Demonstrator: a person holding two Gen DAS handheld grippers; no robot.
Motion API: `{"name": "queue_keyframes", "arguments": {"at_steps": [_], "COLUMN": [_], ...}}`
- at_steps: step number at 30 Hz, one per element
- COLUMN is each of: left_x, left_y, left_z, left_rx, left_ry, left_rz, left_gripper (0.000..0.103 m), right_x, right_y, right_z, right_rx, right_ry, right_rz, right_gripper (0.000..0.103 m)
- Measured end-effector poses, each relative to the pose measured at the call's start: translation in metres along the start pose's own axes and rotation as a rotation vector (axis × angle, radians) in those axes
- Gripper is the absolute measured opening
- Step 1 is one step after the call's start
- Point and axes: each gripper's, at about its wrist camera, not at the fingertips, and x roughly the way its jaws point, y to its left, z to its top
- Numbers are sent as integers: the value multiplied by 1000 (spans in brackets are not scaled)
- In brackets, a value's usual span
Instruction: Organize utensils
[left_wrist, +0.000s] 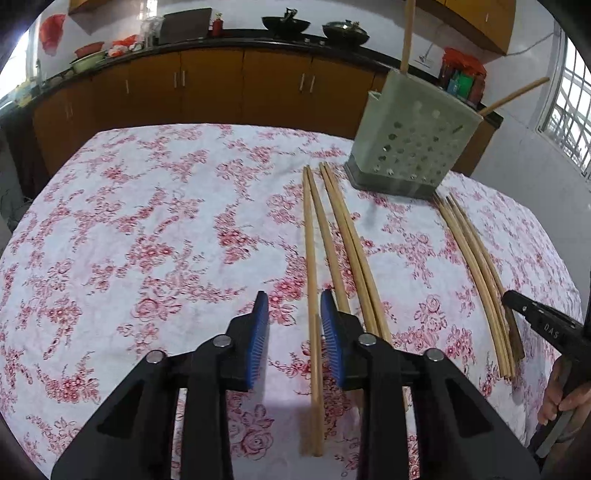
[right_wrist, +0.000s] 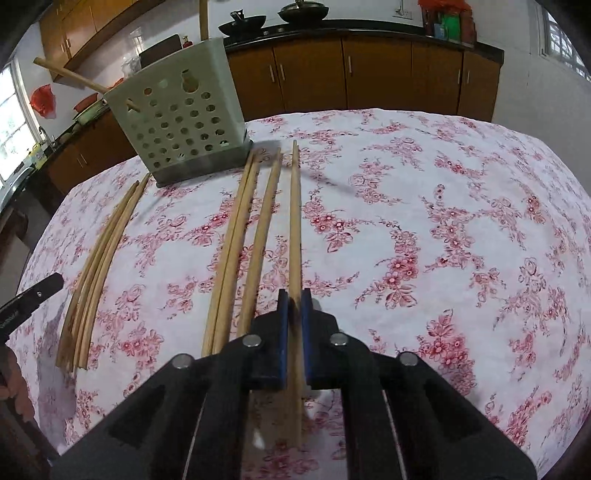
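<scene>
1. The left gripper (left_wrist: 294, 293) is pointing steeply down at the floral tablecloth (left_wrist: 147, 240) with its jaws standing apart.
2. A loose chopstick (left_wrist: 310, 240) is lying flat between its blue pads (left_wrist: 258, 332), closer to the right-hand pad, with a clear gap on the other side; nothing is being squeezed.
3. The right gripper (right_wrist: 294, 291) is clamping its jaws together on the outermost chopstick (right_wrist: 295, 221), whose far length is running away across the cloth.
4. In the left wrist view, a chopstick pair (left_wrist: 347, 240) is lying just beside the loose one, and a thicker bundle (left_wrist: 476, 266) is lying well apart, further right.
5. The perforated utensil holder (left_wrist: 413, 147) is standing upright at the far ends of the chopsticks, with two sticks (left_wrist: 408, 37) poking out of its top, one upright and one leaning.
6. A hand (left_wrist: 565, 398) is gripping the other tool's handle at the right edge of that view.
</scene>
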Motion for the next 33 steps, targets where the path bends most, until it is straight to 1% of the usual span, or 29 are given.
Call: {"name": "queue_keyframes", "arguments": {"at_steps": [3,7,10,11,13,15,17,19,23,33], "left_x": [5,12,14,14,17,20,25,28,30,26], "left_y": [-6,-13,-20,-22,-22,-18,-10,-2,13,21], "left_z": [-1,-6,-9,-9,-6,-1,7,14,20,18], "left_rx": [23,58,94,100,101,84,68,56,24,-24], "left_ry": [17,45,33,28,24,25,27,24,9,6], "left_rz": [2,14,50,64,86,88,104,122,107,58], "left_gripper": [22,19,17,14,8,8,8,8,8,8], "right_x": [0,-1,-3,-3,-2,0,2,6,12,15], "right_y": [0,1,3,4,6,5,1,-7,-17,-20], "right_z": [-1,-2,-5,-6,-6,-2,3,10,17,18], "right_rx": [-4,-15,-31,-37,-51,-53,-43,-24,4,11], "right_ry": [-2,-3,-12,-14,-16,-20,-26,-36,-47,-46], "right_rz": [-3,-14,-21,-25,-33,-48,-57,-83,-94,-85], "right_gripper": [8,9,11,11,11,9,8,8,8,9]}}
